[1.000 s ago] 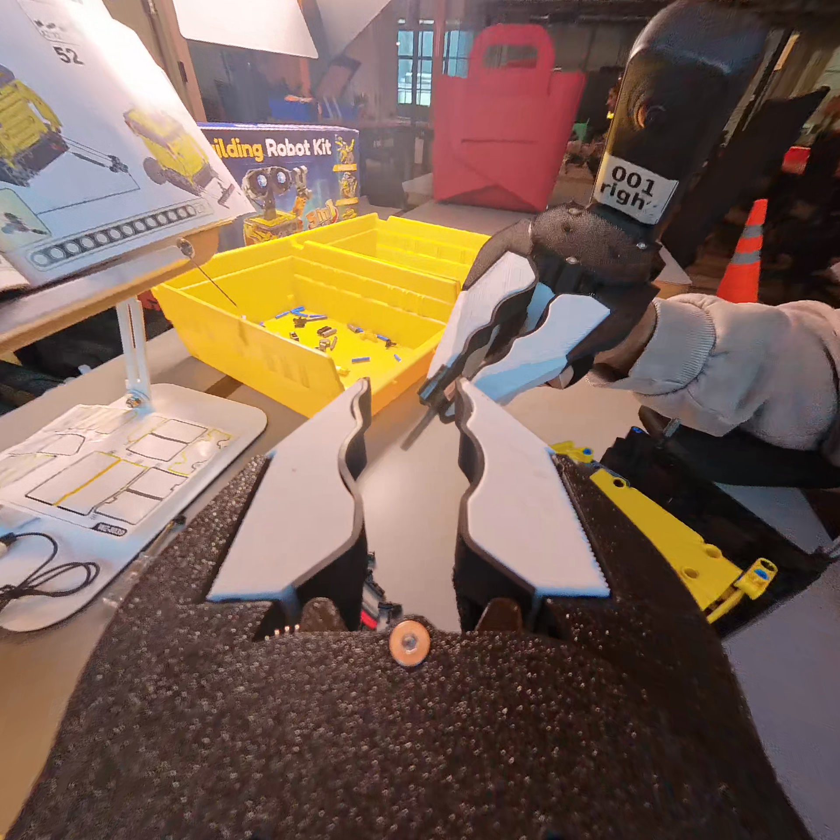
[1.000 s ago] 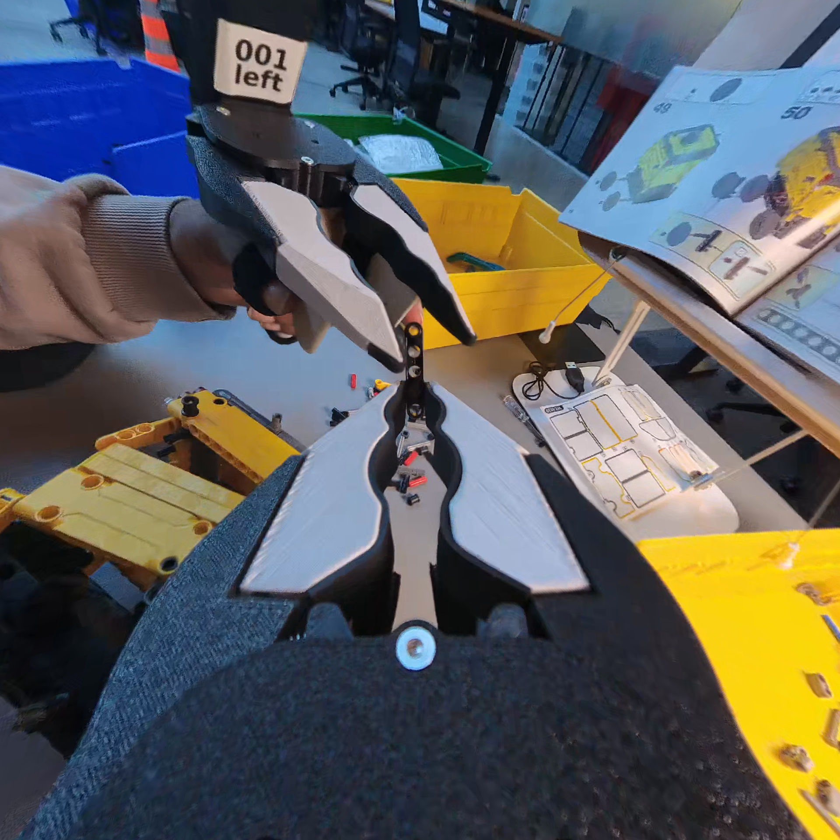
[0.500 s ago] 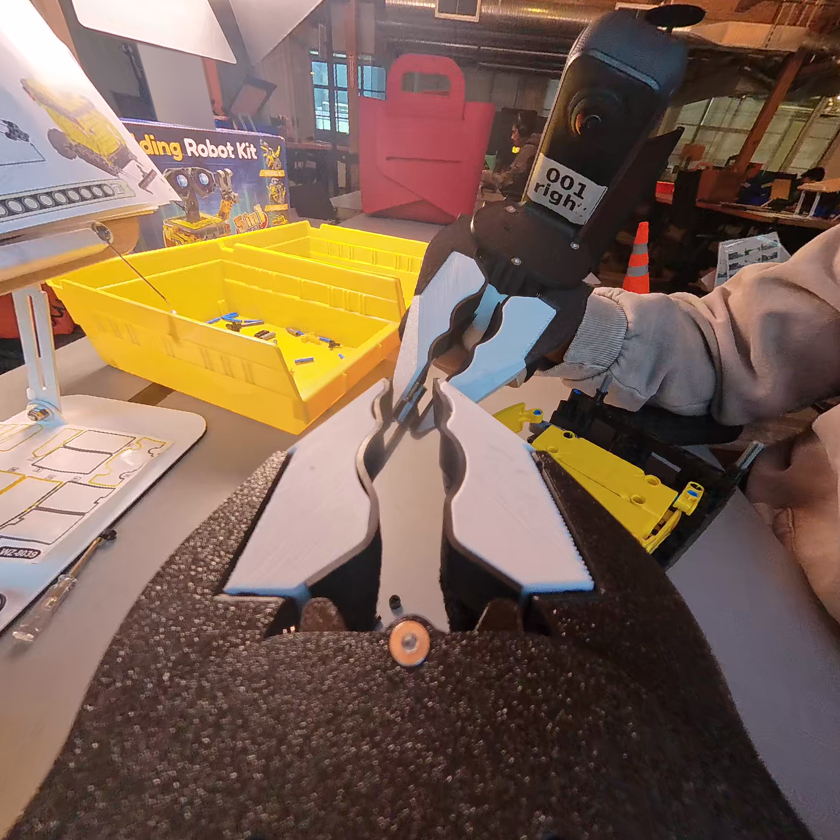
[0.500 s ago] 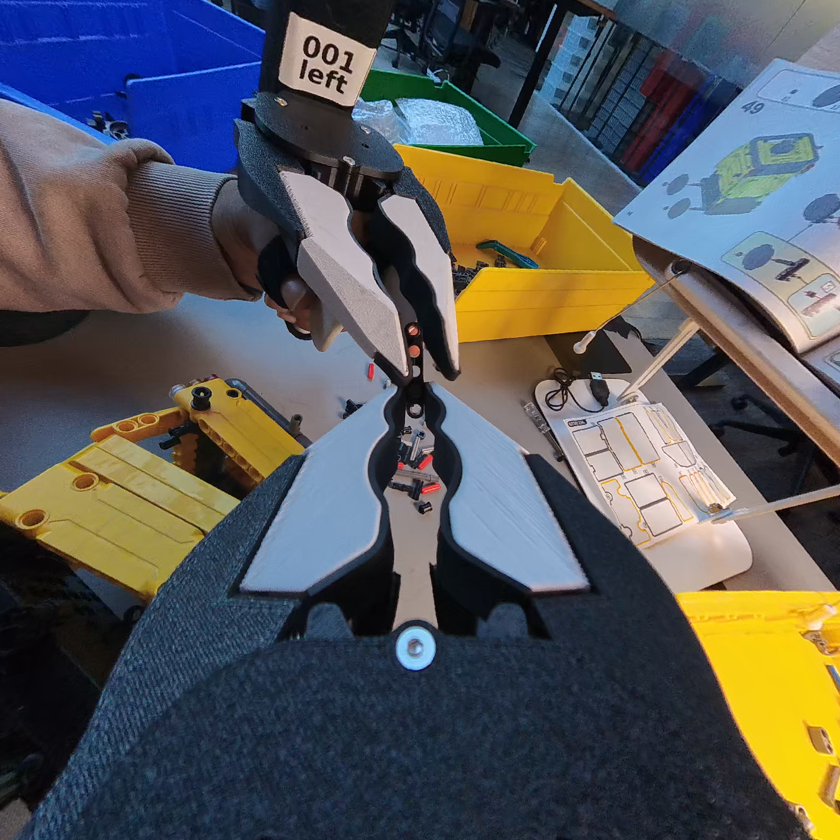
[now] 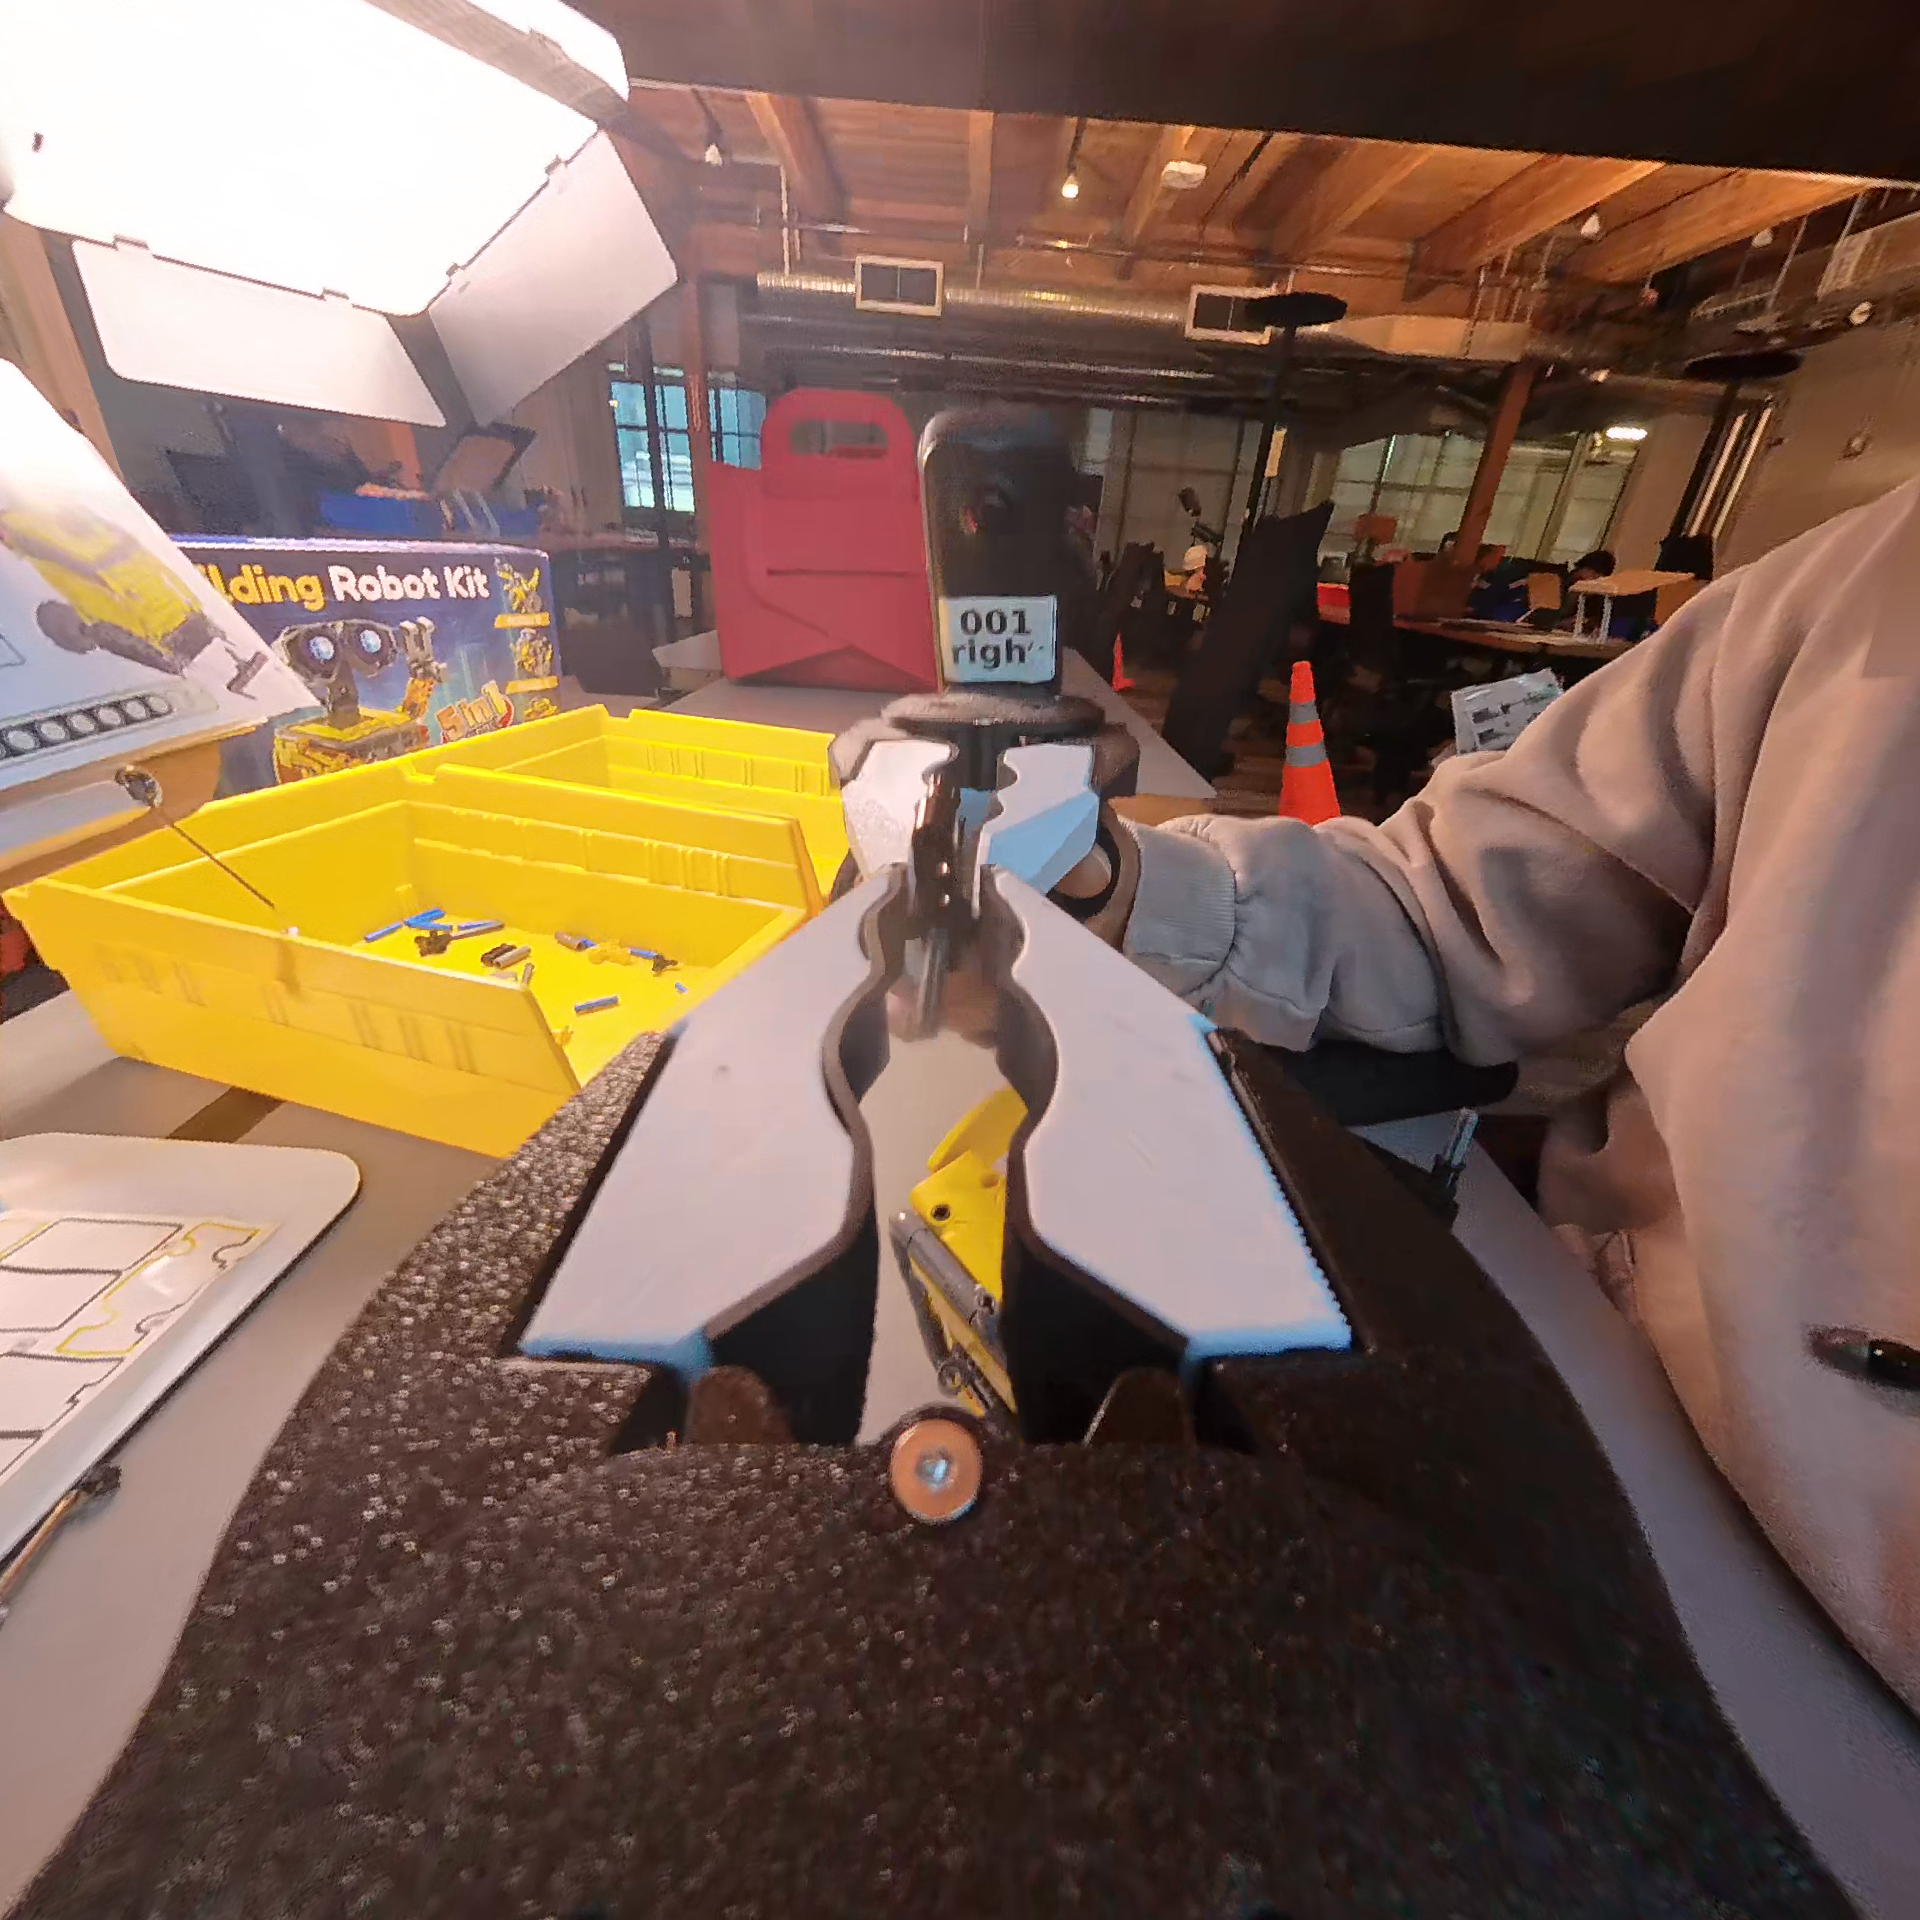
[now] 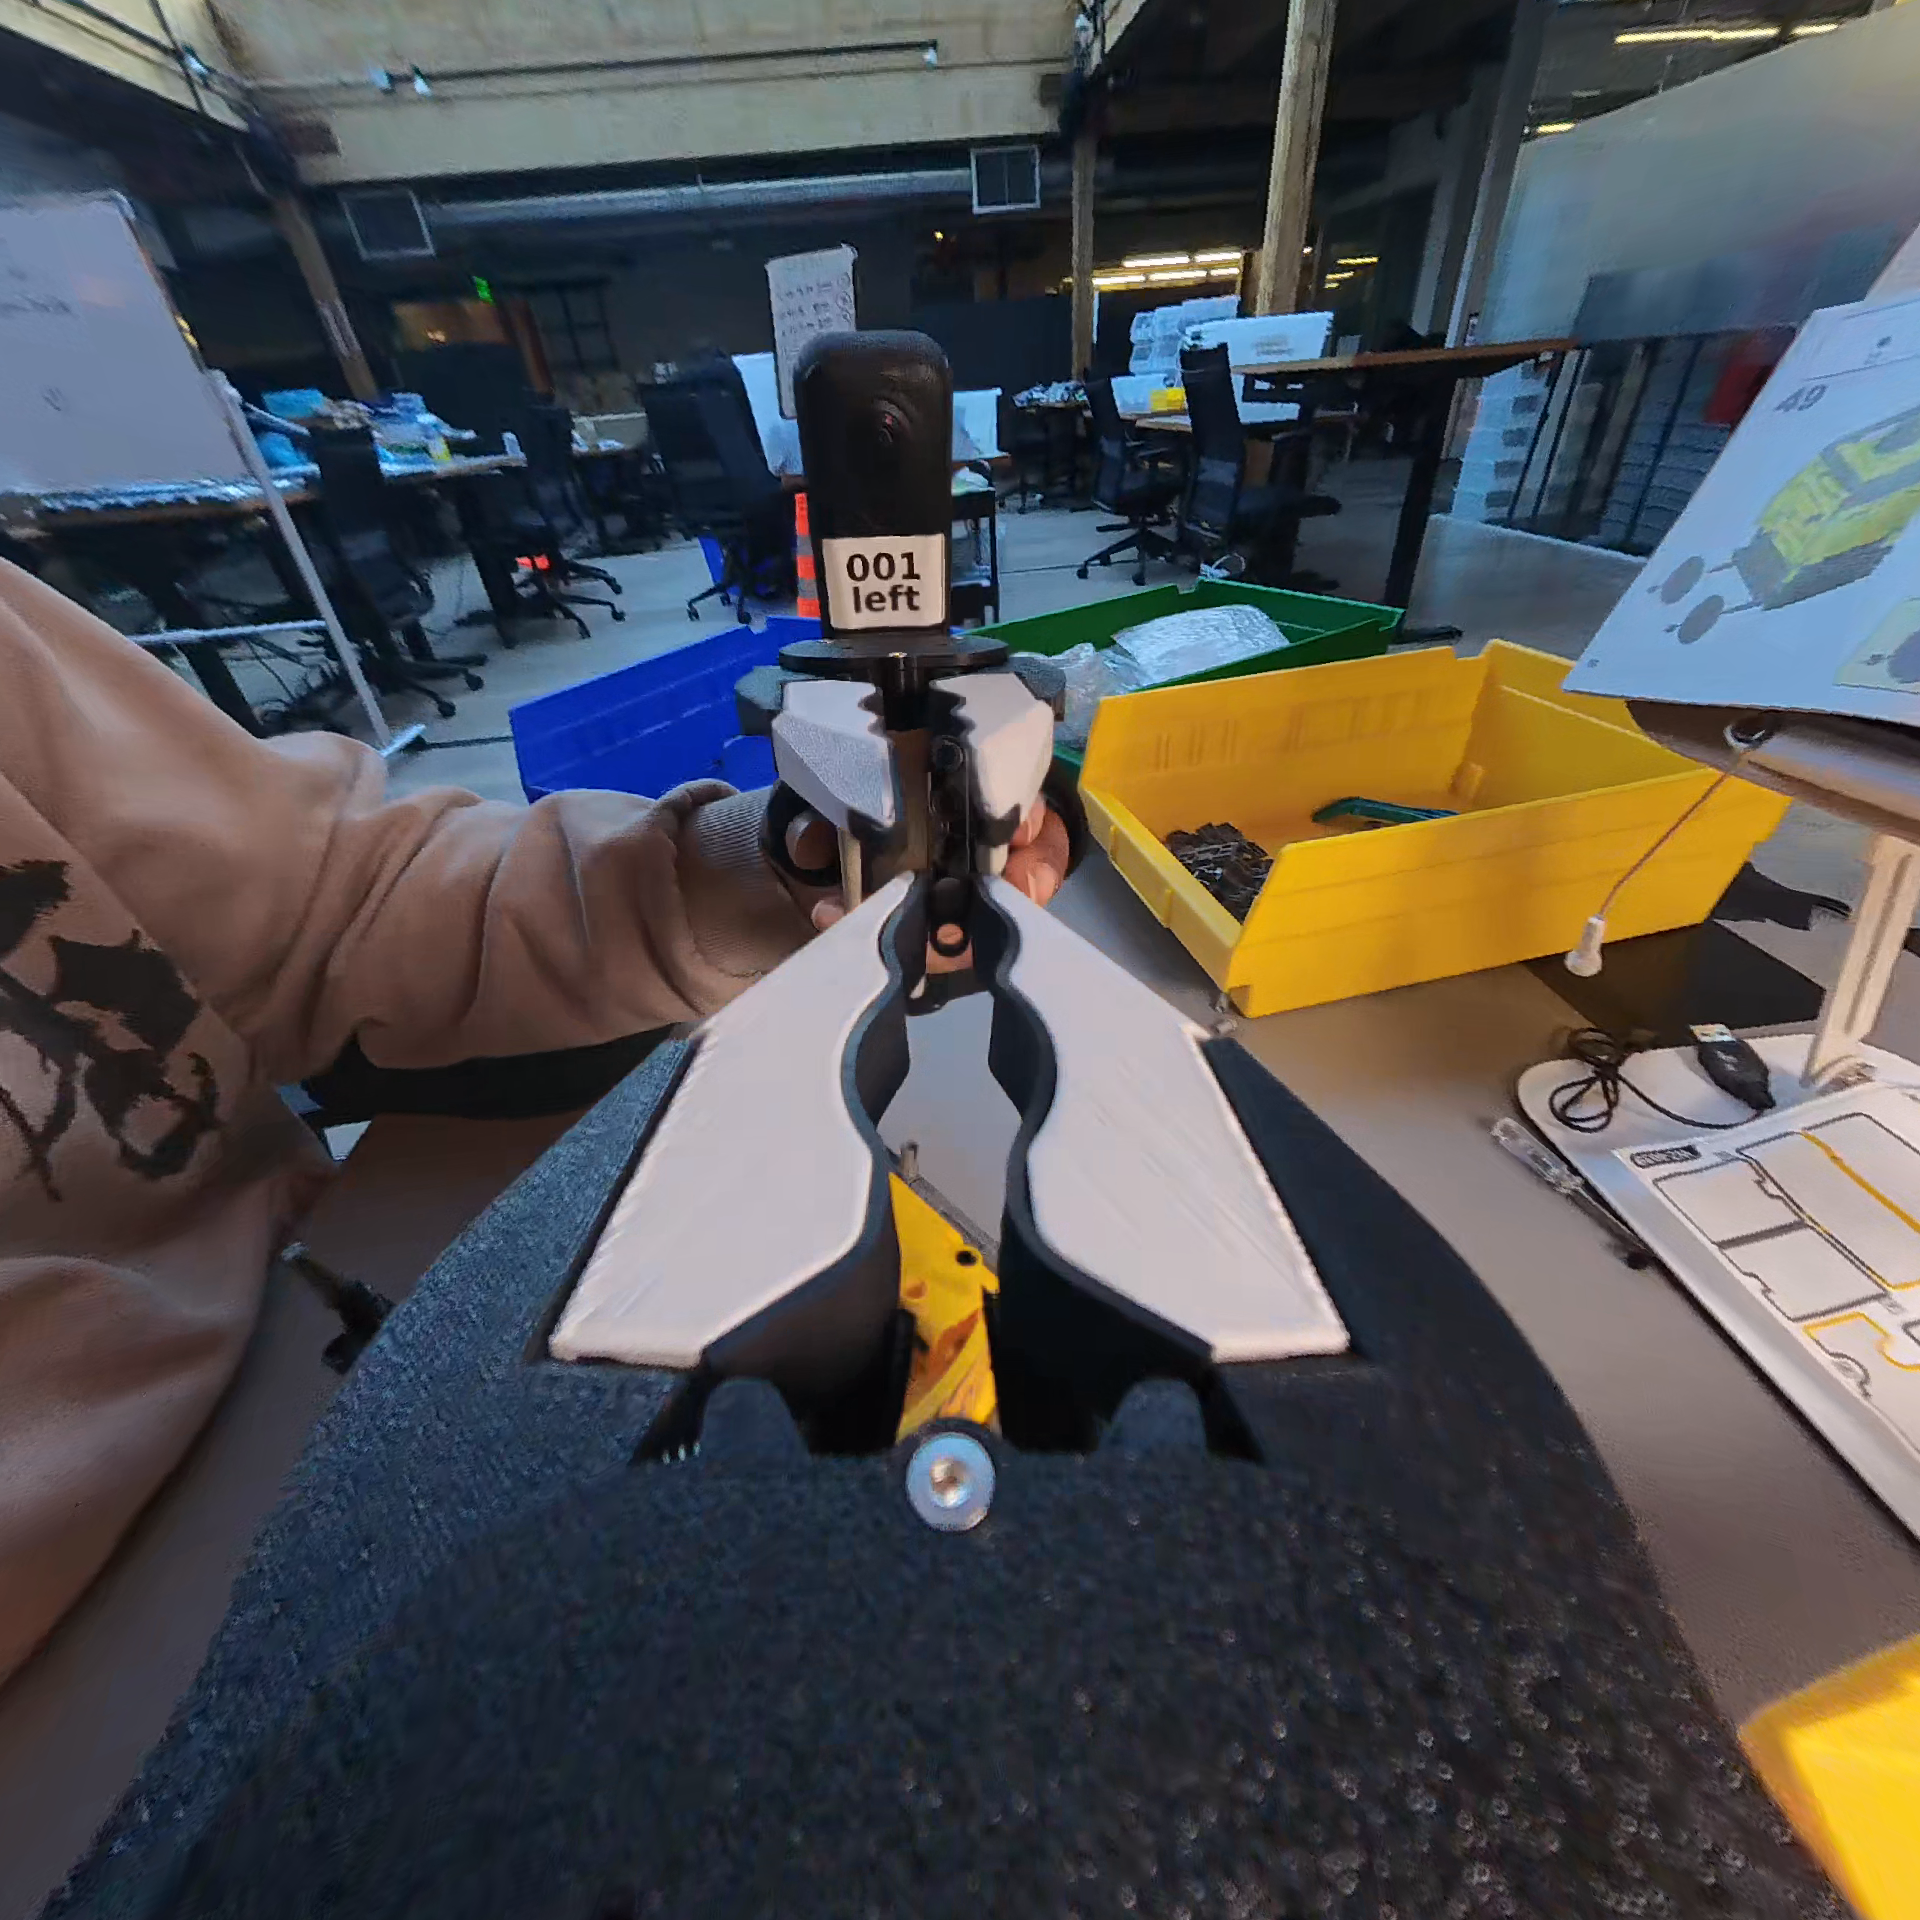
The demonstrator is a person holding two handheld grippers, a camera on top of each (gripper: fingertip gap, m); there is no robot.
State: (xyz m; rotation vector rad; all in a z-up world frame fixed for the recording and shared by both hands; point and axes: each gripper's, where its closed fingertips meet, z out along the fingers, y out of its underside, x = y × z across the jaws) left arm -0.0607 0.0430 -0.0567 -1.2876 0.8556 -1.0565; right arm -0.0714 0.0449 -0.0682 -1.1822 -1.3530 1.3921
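Observation:
A thin black beam with holes (image 5: 938, 873) is held in the air between both grippers, which face each other tip to tip. My left gripper (image 5: 940, 906) is shut on one end of it. My right gripper (image 6: 948, 914) is shut on the other end of the beam (image 6: 948, 831). The right gripper (image 5: 971, 821) shows straight ahead in the left wrist view. The left gripper (image 6: 928, 790) shows straight ahead in the right wrist view. A yellow and black model (image 5: 961, 1195) lies on the table below the jaws and also shows in the right wrist view (image 6: 940, 1320).
A yellow bin (image 5: 312, 1029) holds small parts, with a kit box (image 5: 395, 634) and a red bag (image 5: 821, 561) behind. An instruction booklet (image 6: 1787, 540) rests on a stand. Another yellow bin (image 6: 1455, 904), a screwdriver (image 6: 1558, 1184) and a cable (image 6: 1621, 1081) lie to the right. A person's sleeve (image 5: 1455, 894) crosses the table's edge. The grippers are tip to tip, or close to it. The screwdriver (image 6: 1558, 1184) is about 30 cm from both grippers' fingertips.
Both grippers have risen and levelled to face each other. My left gripper has closed on the free end of the beam that the right gripper held.

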